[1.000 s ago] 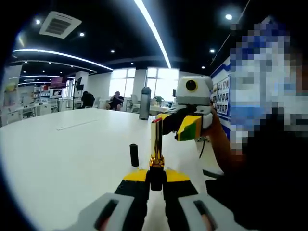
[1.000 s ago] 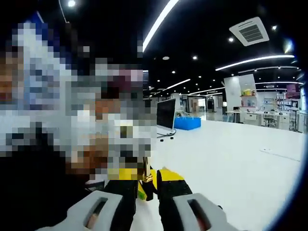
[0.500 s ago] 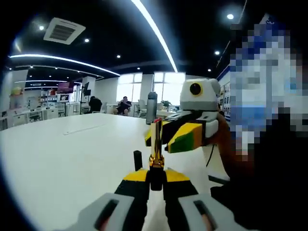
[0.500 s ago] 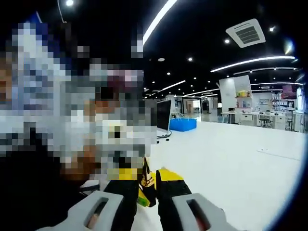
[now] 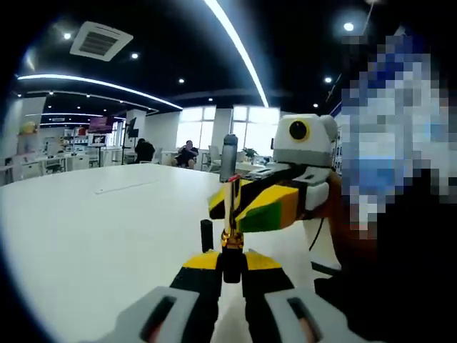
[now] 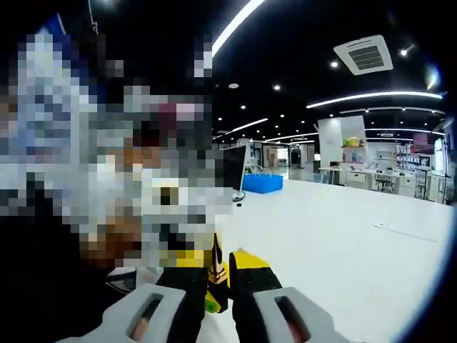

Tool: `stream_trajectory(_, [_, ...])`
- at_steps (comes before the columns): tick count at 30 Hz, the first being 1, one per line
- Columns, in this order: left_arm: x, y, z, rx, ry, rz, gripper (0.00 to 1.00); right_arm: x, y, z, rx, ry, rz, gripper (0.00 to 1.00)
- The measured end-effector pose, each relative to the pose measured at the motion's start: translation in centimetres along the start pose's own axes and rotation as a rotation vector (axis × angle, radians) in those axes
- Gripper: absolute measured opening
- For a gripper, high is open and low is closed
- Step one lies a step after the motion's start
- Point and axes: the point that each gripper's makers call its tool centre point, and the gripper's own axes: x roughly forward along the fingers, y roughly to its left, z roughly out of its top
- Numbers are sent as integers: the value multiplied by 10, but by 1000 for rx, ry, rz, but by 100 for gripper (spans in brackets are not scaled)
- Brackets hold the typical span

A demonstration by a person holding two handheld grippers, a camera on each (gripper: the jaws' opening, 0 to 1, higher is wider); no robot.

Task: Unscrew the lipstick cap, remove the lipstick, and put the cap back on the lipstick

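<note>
Left gripper view: the left tongs (image 5: 230, 266) are clamping the black base of the lipstick (image 5: 230, 214), holding its gold tube upright above the white desk (image 5: 93, 236). The right tongs (image 5: 246, 207) are closing around the tube's upper part. The black cap (image 5: 207, 234) is standing on the desk just behind.

Right gripper view: the right tongs (image 6: 214, 275) are pinching the gold tube (image 6: 216, 263).

Judgement: the lipstick is light, rigid and slippery, with a soft tip; grip the metal only.
</note>
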Motion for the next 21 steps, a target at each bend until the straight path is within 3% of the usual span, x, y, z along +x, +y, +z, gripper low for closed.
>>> stream_trajectory(9, [1, -2, 0, -6, 1, -9, 12, -2, 7, 1, -26, 7, 14, 6])
stream_trajectory(21, [0, -12, 2, 0, 0, -78, 13, -6, 16, 2, -11, -1, 76, 6])
